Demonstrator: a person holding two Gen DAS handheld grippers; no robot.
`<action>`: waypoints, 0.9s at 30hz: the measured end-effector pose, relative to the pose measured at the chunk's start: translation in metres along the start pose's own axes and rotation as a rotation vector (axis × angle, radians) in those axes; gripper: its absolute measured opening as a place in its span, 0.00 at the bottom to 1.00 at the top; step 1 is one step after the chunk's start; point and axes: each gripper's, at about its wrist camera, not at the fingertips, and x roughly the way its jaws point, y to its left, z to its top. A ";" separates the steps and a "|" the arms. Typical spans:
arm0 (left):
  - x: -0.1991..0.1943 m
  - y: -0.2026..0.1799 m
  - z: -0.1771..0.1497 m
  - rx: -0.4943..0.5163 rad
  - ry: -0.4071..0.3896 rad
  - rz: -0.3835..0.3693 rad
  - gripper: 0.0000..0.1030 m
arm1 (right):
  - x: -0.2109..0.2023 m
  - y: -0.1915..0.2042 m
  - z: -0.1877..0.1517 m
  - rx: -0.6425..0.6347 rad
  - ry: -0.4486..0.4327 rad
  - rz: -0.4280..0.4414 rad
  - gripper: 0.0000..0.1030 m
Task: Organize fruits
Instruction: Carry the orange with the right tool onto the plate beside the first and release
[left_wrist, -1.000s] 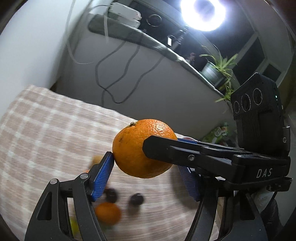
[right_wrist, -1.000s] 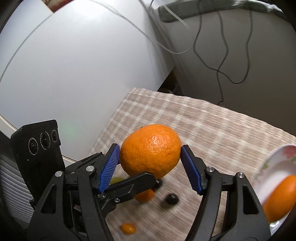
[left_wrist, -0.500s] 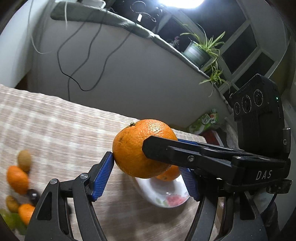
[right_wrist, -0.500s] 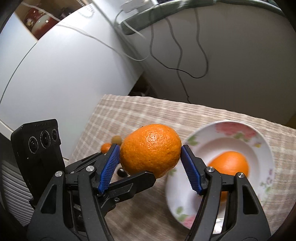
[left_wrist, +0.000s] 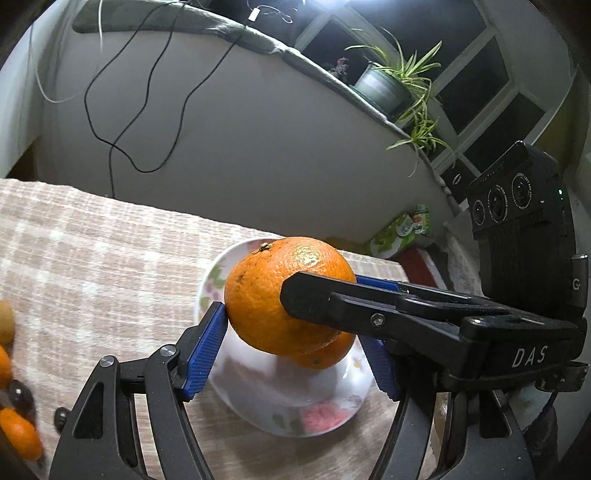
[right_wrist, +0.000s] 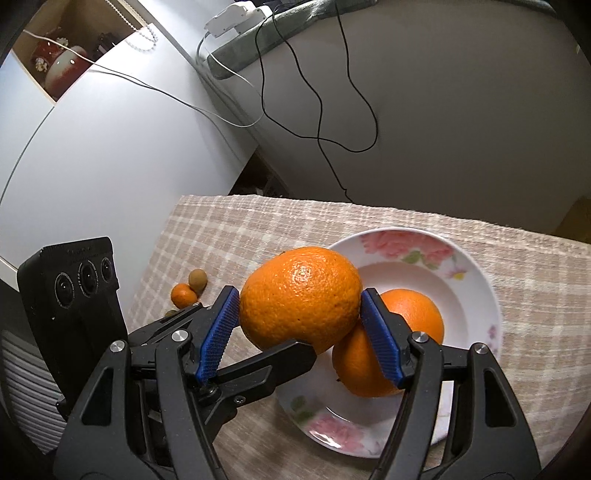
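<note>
One large orange (left_wrist: 266, 291) (right_wrist: 295, 280) hangs in the air, clamped crosswise by both grippers. In the left wrist view my left gripper (left_wrist: 291, 325) has its blue pads against the fruit's sides, and a black finger (left_wrist: 369, 314) of the right gripper crosses in front. In the right wrist view my right gripper (right_wrist: 299, 299) is shut on the same orange, with the left gripper's finger (right_wrist: 258, 365) under it. Just below stands a white floral plate (left_wrist: 321, 421) (right_wrist: 476, 280) that holds a second orange (left_wrist: 325, 356) (right_wrist: 413, 314).
A beige checked cloth (right_wrist: 258, 229) covers the table. Small fruits lie to the left of the plate: a small orange (right_wrist: 183, 295) (left_wrist: 18, 432), a kiwi (right_wrist: 197, 278) and a dark fruit (left_wrist: 20, 398). Behind the table's far edge, cables hang down a grey wall.
Both grippers have carried the orange sideways, from above the small fruits to above the plate. The grip on it looks the same.
</note>
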 end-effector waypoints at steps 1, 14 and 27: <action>0.001 0.001 -0.001 -0.008 -0.001 -0.015 0.69 | -0.001 0.002 0.000 -0.013 0.004 -0.018 0.69; 0.003 0.017 -0.008 -0.051 0.039 0.001 0.66 | 0.021 0.021 0.005 -0.088 0.099 -0.117 0.69; -0.026 -0.005 -0.004 0.079 -0.004 0.042 0.66 | -0.007 0.020 0.015 -0.044 0.010 -0.124 0.69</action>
